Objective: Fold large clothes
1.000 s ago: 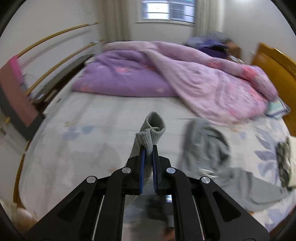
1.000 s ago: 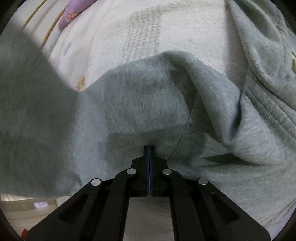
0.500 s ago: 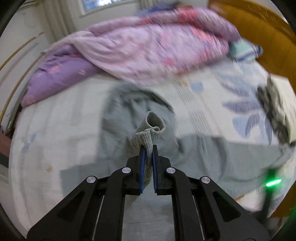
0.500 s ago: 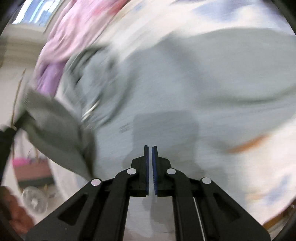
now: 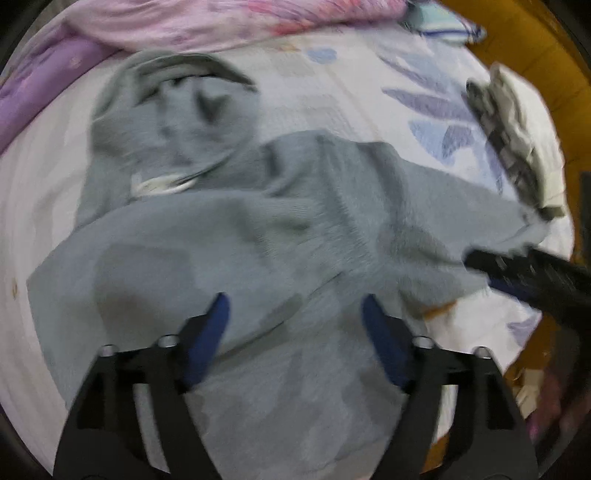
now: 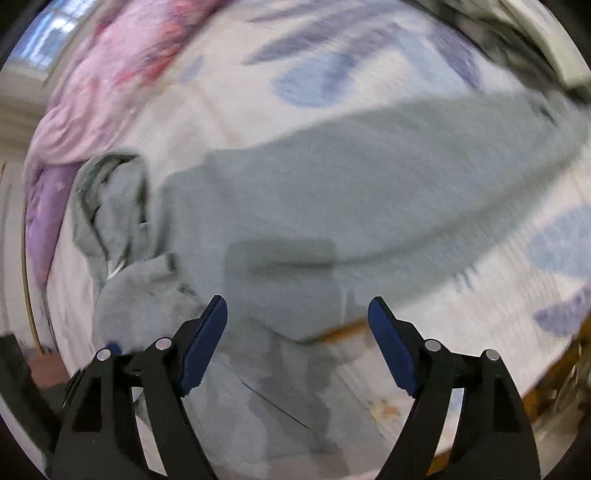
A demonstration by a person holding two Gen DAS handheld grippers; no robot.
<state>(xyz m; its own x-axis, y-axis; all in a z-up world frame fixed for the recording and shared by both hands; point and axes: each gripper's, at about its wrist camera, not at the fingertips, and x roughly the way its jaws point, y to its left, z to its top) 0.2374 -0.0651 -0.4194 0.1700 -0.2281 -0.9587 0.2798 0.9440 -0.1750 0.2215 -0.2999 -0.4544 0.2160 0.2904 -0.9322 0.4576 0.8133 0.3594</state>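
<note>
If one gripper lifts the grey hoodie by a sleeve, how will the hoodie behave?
Probably floppy: the grey hoodie lies in soft folds on the bed sheet, so the rest would hang and drag. Its knit looks thick, so perhaps rather heavy. It seems unlikely to slip, since the fabric looks fuzzy.

Bed (image 5: 354,92): white sheet printed with blue and lilac leaf shapes; wooden frame edge visible at the right.

Lying directly on it:
- Grey hoodie (image 5: 280,236), spread across the middle of the sheet, hood toward the bedding, one sleeve stretched out to the right, another bunched across the body.
- Pink quilt (image 5: 229,22), heaped along the far side.
- Purple quilt (image 5: 40,77), beside the pink one at the far left.
- Dark patterned folded cloth (image 5: 513,147), at the right side, near the outstretched sleeve's end.
</note>
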